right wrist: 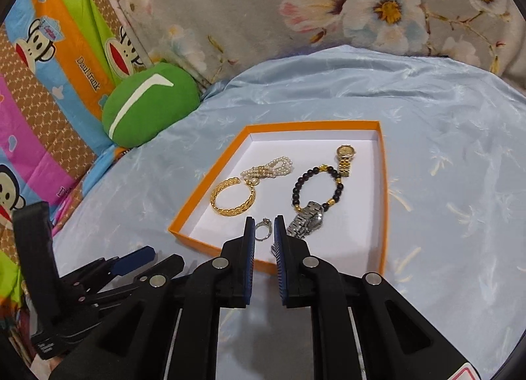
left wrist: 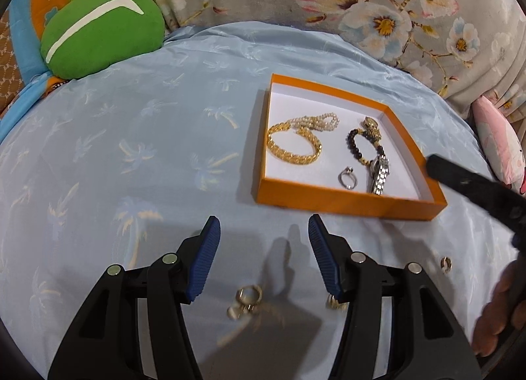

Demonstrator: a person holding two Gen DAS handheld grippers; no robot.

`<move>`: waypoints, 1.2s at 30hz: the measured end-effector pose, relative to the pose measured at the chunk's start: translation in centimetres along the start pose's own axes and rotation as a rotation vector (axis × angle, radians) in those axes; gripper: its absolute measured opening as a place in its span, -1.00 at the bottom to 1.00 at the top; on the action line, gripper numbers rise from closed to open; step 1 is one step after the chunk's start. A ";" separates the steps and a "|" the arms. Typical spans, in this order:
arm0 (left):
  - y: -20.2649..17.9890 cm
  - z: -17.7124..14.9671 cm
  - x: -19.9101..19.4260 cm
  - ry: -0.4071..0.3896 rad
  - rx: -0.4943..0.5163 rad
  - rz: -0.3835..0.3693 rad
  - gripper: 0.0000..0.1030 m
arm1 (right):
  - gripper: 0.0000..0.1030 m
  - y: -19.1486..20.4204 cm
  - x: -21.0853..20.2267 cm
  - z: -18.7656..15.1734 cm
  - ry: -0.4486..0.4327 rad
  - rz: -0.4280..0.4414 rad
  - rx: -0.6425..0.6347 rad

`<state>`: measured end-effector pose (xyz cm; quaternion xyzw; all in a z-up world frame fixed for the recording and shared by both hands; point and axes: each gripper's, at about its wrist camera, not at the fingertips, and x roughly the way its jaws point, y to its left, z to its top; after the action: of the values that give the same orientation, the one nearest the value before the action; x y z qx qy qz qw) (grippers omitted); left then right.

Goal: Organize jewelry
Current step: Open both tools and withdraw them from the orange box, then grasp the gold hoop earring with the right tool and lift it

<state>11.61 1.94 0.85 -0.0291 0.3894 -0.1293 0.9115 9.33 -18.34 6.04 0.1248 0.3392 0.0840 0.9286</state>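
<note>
The left gripper (left wrist: 263,225) hovered with its fingers apart over the pale blue bedsheet (left wrist: 131,149), nothing between them. Below it lay a gold earring (left wrist: 250,296), a second small gold piece (left wrist: 335,302) touching the right finger's edge, and a third (left wrist: 445,263) further right; blur made their exact kind hard to tell. Open sheet spread to the left. The right gripper (right wrist: 263,225) had its fingers nearly together and empty, the tips above the near wall of the orange tray (right wrist: 197,235). Inside the tray, a silver ring (right wrist: 263,228) lay just behind that wall, a silver watch (right wrist: 305,222) beside it. Beyond sat a black bead bracelet (right wrist: 315,187), a gold chain bracelet (right wrist: 233,202), a pearl strand (right wrist: 269,167) and a gold watch (right wrist: 345,154). The tray's far half was bare. A green cushion (right wrist: 148,107) and a floral blanket (right wrist: 263,18) closed off the far edge.
</note>
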 end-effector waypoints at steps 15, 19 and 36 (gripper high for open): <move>2.2 -4.5 -4.1 -0.003 -0.090 0.029 0.40 | -0.61 -4.0 -4.8 -8.8 0.059 -0.235 0.084; 2.4 -4.7 -4.0 0.011 -0.103 0.054 0.43 | -0.39 -3.8 -4.2 -8.6 0.064 -0.246 0.086; 1.6 -4.6 -3.2 0.053 -0.048 0.095 0.63 | -0.56 -2.4 -1.4 -7.9 0.130 -0.342 0.047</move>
<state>6.48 4.52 -0.34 -0.0288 0.4172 -0.0771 0.9051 3.35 -19.57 0.36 0.0815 0.4166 -0.0751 0.9023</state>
